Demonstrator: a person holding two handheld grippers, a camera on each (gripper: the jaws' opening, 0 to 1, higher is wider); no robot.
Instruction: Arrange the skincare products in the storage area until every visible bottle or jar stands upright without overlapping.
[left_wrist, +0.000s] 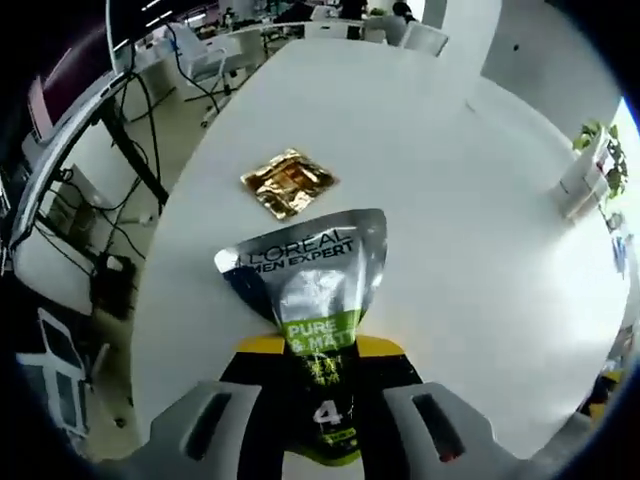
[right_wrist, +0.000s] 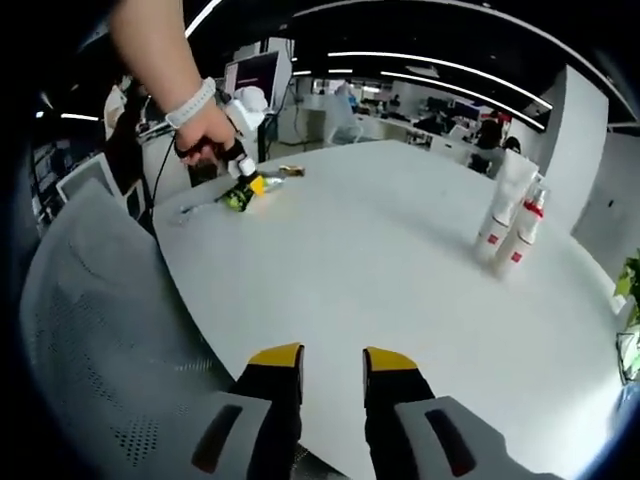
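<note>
The left claw (left_wrist: 320, 370) is closed on a squeeze tube (left_wrist: 312, 290) of face wash, its yellow-tipped jaws pinching the green-and-black lower body while the silver crimped end fans out toward twelve o'clock in the left gripper view. Beyond the tube, at about eleven o'clock, a crumpled gold foil sachet (left_wrist: 289, 182) lies flat on the white desk (left_wrist: 470, 250), apart from the tube.

The right claw (right_wrist: 332, 362) holds nothing; its jaws stand a little apart above the near edge of the desk. In the right gripper view, at ten o'clock, the person's hand (right_wrist: 205, 135) grips the left claw with the tube across the desk. At two o'clock, two white bottles (right_wrist: 510, 215) with red labels stand upright, touching or nearly so, well apart from the tube.

The tube looks light and soft-walled, so a hard pinch on its middle will likely dent it and its glossy skin may slip. The stiffer part near the cap seems the safer hold. Standing it on its cap will probably be tippy, and the foil sachet looks flimsy.
</note>
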